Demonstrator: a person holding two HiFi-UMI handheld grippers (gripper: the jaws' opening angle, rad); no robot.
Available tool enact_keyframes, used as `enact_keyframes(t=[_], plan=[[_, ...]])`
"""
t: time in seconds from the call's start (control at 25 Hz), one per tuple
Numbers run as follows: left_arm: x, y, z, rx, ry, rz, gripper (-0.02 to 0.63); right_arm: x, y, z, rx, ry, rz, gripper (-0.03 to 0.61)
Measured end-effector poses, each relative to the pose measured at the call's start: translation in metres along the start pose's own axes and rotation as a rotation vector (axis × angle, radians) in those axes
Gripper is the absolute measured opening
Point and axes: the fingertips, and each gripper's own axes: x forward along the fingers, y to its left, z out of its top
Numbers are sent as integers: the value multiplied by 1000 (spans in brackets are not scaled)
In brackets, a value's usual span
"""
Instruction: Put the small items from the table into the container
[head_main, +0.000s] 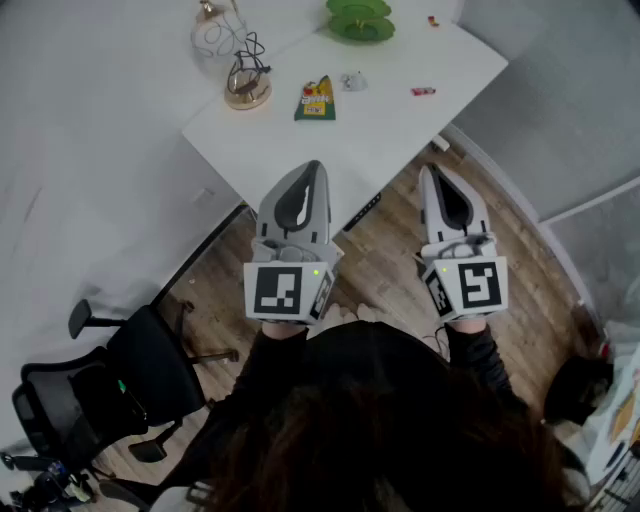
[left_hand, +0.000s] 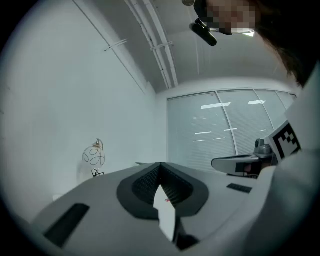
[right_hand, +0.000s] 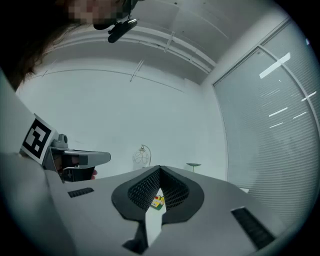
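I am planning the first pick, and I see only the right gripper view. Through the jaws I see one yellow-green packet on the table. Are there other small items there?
Observer: Yes. A small clear item lies just right of the packet, apart from it.
Operator: Anything more?
Observer: A small red item lies farther right, alone on the bare table.
Operator: Is my gripper already above the table?
Observer: It seems not. In the head view the right gripper shows against the wood floor, short of the table edge.
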Motion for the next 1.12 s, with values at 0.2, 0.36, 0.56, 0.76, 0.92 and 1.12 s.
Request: enact_keyframes(t=[0.2,0.36,0.56,0.76,0.92,1.12], plan=[[-3,3,0,6,3,-5,3,-2,2,-1,-6,7,-6,23],[-4,5,-1,8,4,-9,3,-1,6,-1,4,3,2,23],[-4,9,-3,4,10,-24,3,2,8,-3,54,-10,-3,26],[-5,16,-5,2,15,-48,3,6,8,-5,69,-11,-20,26],[-3,20,-11,-3,37,-71,3,8,8,-8,73,-15,-22,28],[1,13,-14,14,44,-101,3,6,8,-10,87,-28,-17,26]])
